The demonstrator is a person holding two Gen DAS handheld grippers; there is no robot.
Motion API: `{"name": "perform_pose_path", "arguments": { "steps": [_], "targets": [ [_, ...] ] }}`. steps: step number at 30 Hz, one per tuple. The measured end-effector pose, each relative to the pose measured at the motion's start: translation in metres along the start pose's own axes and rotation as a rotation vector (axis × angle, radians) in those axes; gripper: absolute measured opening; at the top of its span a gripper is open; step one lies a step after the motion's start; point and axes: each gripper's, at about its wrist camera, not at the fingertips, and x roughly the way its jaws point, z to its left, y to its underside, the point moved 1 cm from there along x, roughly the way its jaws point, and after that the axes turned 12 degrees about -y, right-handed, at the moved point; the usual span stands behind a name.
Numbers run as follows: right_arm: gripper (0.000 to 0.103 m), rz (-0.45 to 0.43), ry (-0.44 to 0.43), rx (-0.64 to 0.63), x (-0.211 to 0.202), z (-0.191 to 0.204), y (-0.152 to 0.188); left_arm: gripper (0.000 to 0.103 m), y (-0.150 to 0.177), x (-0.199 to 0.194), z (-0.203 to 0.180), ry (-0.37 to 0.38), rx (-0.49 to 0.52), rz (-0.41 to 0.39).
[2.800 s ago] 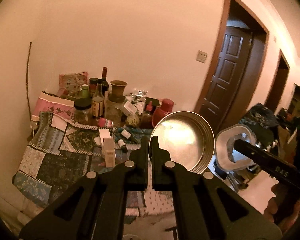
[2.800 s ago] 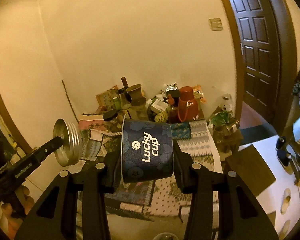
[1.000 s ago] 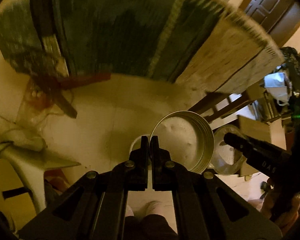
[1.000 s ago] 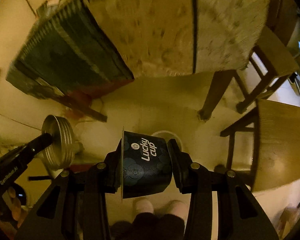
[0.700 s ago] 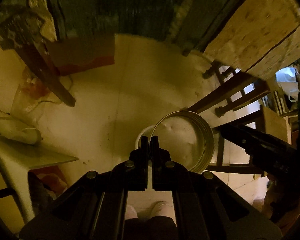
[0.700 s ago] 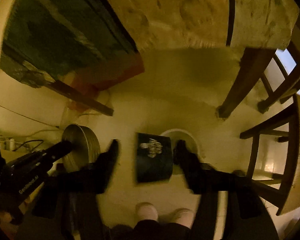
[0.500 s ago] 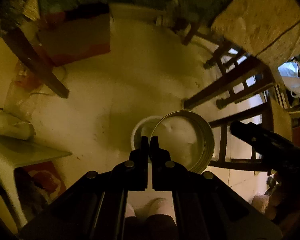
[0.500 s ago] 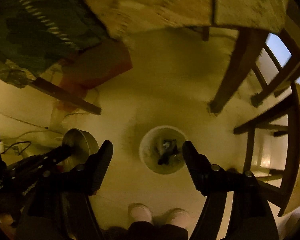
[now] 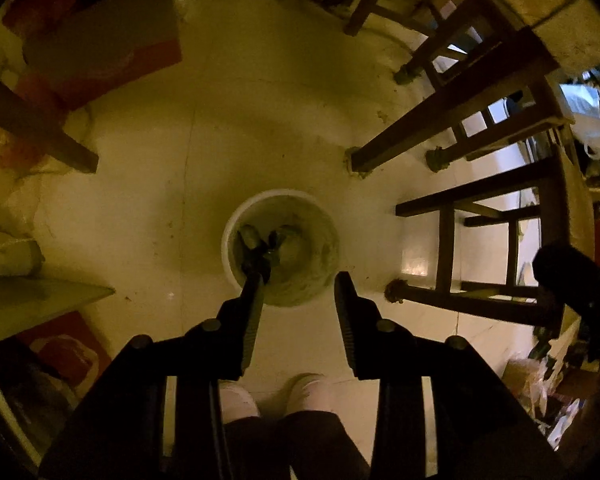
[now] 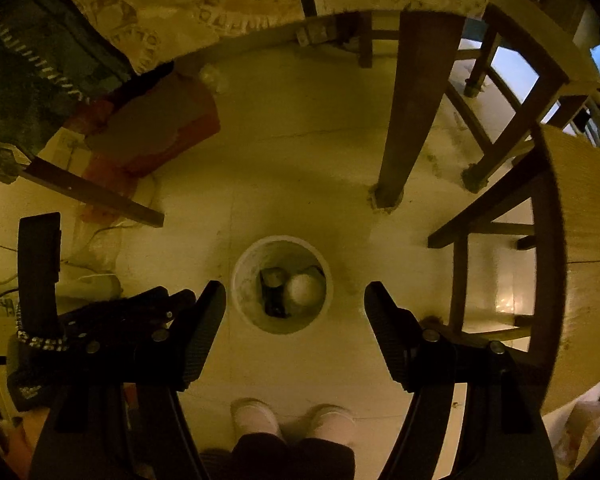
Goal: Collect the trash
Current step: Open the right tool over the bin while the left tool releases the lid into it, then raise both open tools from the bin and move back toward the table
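Person's white shoes (image 10: 256, 416) at the bottom edge. Right gripper (image 10: 294, 298) points steeply down, jaws standing wide, nothing between the pads. Left gripper (image 9: 300, 280) likewise aimed down, jaws opening, empty. Directly beyond both: white bin (image 10: 240, 280) on the pale floor (image 9: 140, 160). Inside it a dark cup (image 10: 272, 280) and a pale round item (image 10: 304, 290), possibly the metal lid; too dim to confirm. Chair legs (image 10: 408, 120) farther right.
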Motion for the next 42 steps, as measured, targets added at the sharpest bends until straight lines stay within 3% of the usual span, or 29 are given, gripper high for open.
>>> {"name": "perform_pose_path", "arguments": {
  "steps": [6,10,23,35,42],
  "targets": [
    [0.069,-0.025,0.008,-0.024,-0.027,0.013,-0.006,0.035,-0.002,-0.055,0.0,-0.007,0.039,-0.052],
    [0.069,-0.062,0.008,-0.045,-0.066,0.037,-0.014,0.035,-0.004,-0.112,0.005,-0.008,0.045,-0.106],
    [0.068,-0.243,0.012,-0.157,-0.225,0.139,-0.033,0.035,0.001,-0.345,0.04,0.002,0.036,-0.403],
    [0.068,-0.548,0.033,-0.252,-0.386,0.236,-0.029,0.039,0.026,-0.543,0.068,0.059,0.007,-0.74],
    [0.068,-0.701,0.04,-0.297,-0.447,0.275,-0.019,0.046,0.05,-0.616,0.082,0.049,0.034,-0.906]
  ]
}}
